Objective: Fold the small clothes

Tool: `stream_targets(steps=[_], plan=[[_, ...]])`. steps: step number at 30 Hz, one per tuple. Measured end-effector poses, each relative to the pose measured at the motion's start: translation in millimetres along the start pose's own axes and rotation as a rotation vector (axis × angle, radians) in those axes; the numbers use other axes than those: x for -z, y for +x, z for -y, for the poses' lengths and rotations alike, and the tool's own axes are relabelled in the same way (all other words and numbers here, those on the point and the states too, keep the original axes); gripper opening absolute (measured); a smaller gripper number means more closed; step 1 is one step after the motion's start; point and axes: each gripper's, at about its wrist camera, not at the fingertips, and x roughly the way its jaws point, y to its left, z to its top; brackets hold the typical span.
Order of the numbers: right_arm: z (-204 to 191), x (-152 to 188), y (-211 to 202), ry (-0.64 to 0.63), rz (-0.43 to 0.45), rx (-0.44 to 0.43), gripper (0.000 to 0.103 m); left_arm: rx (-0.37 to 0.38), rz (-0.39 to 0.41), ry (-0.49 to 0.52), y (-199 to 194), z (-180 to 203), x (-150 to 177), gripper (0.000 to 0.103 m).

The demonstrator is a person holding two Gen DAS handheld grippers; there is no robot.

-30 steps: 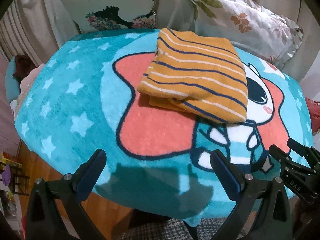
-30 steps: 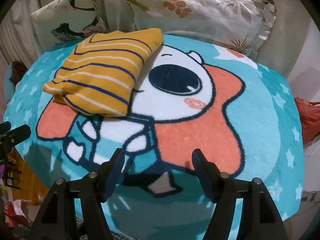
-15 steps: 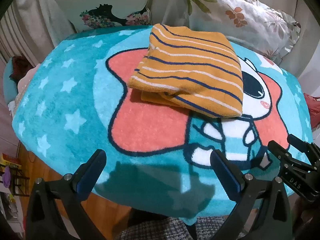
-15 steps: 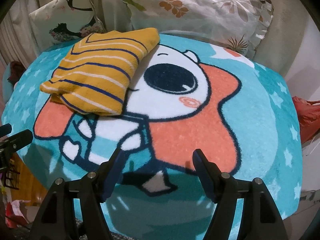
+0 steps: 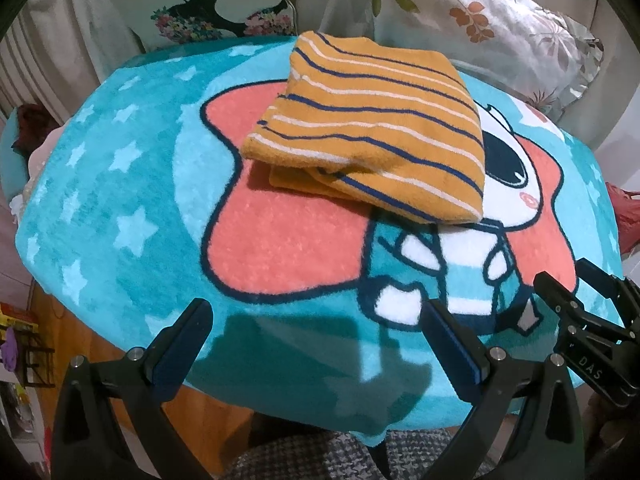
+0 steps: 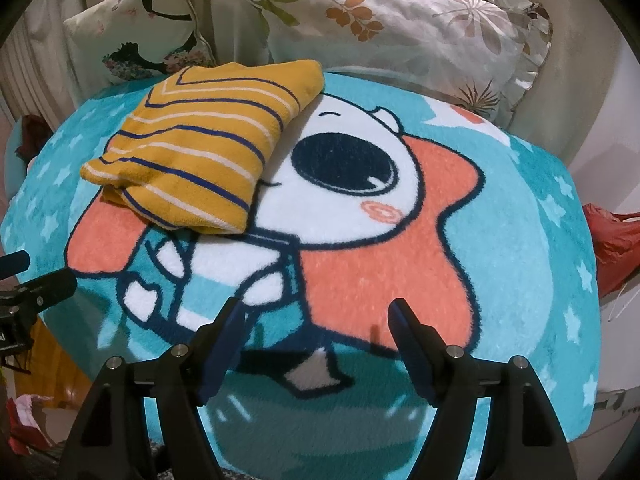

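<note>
A folded mustard garment (image 5: 372, 132) with navy and white stripes lies on a teal cartoon blanket (image 5: 120, 200); the right wrist view has it at the upper left (image 6: 200, 148). My left gripper (image 5: 316, 308) hovers open over the blanket's near edge, well short of the garment, with nothing between its fingers. My right gripper (image 6: 316, 304) is open too, its jaws still opening, and only blanket (image 6: 520, 240) lies beneath them. Each gripper shows in the other's view: the right one (image 5: 560, 276) at the right edge, the left one (image 6: 44, 268) at the left edge.
Two patterned pillows (image 6: 396, 28) (image 5: 208, 12) lean against the back behind the blanket. A red bag (image 6: 612, 240) lies off the right side. Wooden floor (image 5: 92, 340) and clutter show past the blanket's left edge. Checked fabric (image 5: 360, 456) shows at the bottom.
The left wrist view has shifted a little, so the garment sits slightly higher and further left in it. The garment itself has not moved. Both grippers stay open.
</note>
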Motion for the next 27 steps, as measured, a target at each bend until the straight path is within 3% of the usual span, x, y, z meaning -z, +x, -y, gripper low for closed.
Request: stream_targets(steps=[18,27], plan=[[8,-12,1,0.019,0.026,0.037,0.079,0.041,-0.068,-0.022,19,8,-6,0.103],[2,-21,5,-0.005,0.043,0.021,0.08,0.046,-0.061,-0.011,20,13,-13,0.103]])
